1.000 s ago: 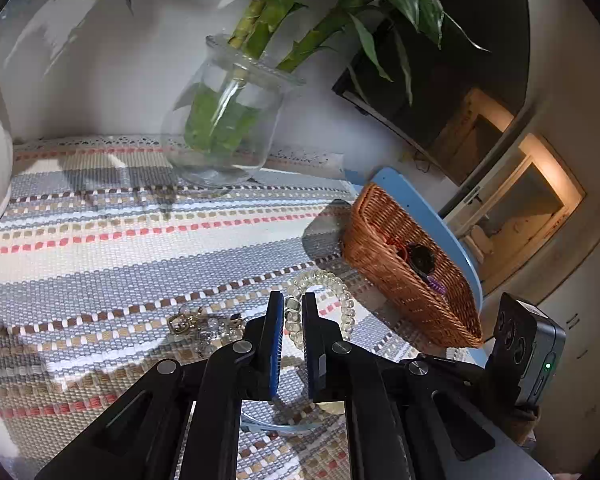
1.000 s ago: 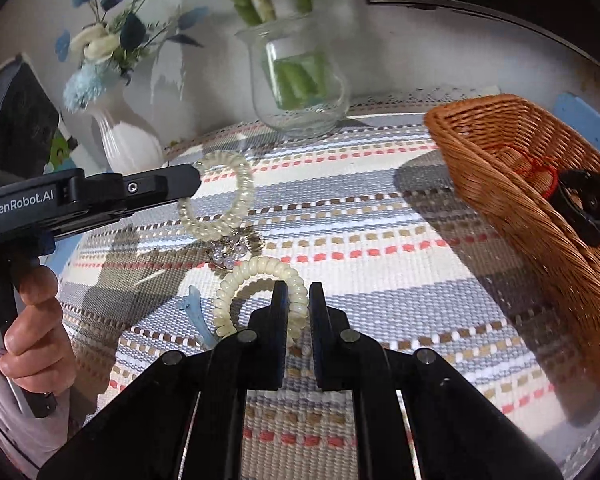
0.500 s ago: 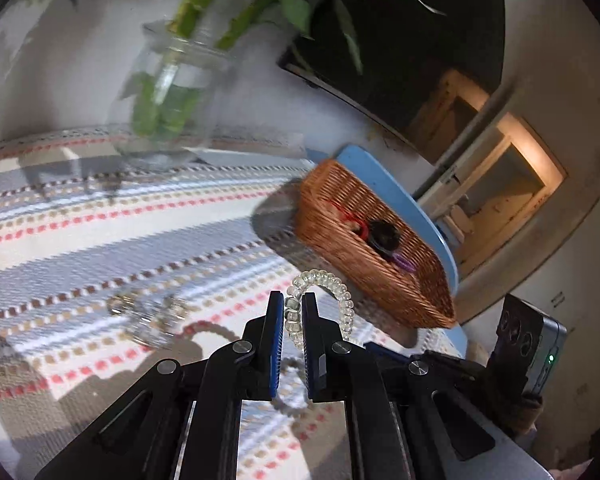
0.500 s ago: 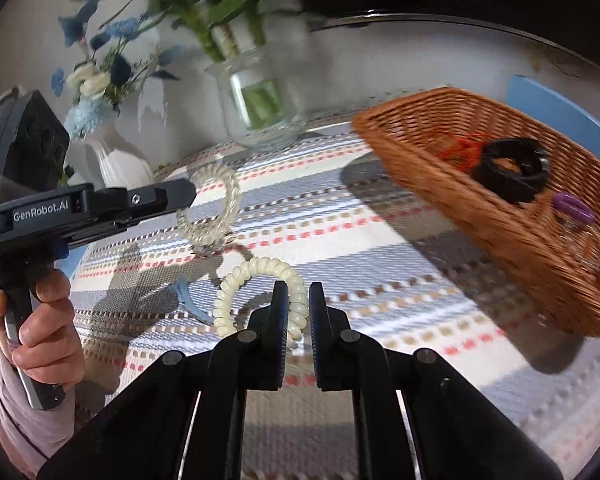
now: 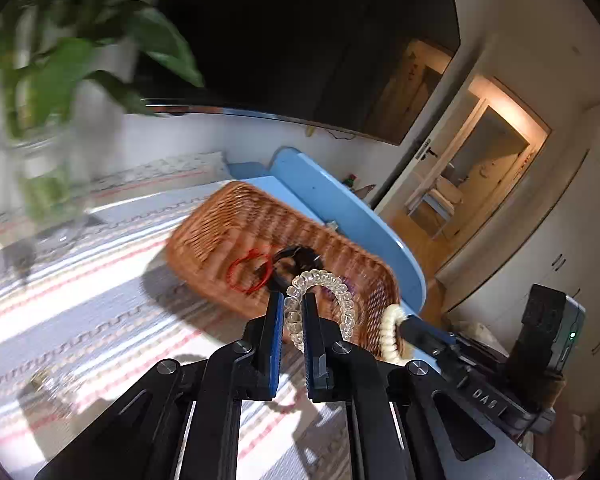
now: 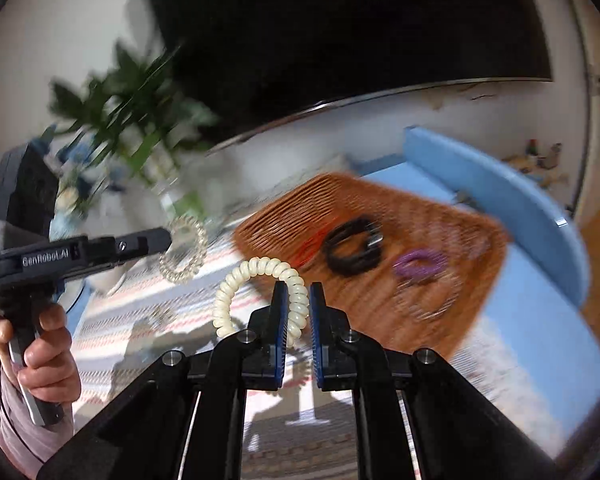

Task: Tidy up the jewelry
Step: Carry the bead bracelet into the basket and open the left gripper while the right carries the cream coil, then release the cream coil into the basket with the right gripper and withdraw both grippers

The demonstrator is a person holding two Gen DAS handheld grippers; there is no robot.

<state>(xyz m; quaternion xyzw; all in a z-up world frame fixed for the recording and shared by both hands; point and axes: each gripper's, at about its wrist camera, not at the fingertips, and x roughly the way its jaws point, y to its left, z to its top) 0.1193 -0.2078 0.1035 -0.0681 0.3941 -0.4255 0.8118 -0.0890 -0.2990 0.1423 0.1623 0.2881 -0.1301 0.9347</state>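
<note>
My left gripper [image 5: 292,304] is shut on a clear spiral hair tie [image 5: 342,300], held in the air just before the near rim of the wicker basket [image 5: 220,232]. My right gripper [image 6: 299,304] is shut on a cream spiral hair tie [image 6: 252,270], which also hangs above the striped cloth, close to the basket [image 6: 440,220]. In the basket lie a red band [image 6: 312,246], a black scrunchie [image 6: 354,246] and a purple tie [image 6: 420,264]. In the right wrist view the left gripper [image 6: 168,240], with its clear tie [image 6: 184,254], is to the left, in a person's hand [image 6: 40,356].
A small metal jewelry piece [image 6: 160,314] lies on the striped cloth [image 5: 80,300]. A glass vase with green stems [image 5: 44,184] stands at the back left. The blue table edge [image 6: 500,188] runs behind the basket, under a dark screen [image 5: 300,40].
Both grippers have risen and swung right toward the basket, each with its spiral tie lifted off the cloth. The basket now fills the middle of both views.
</note>
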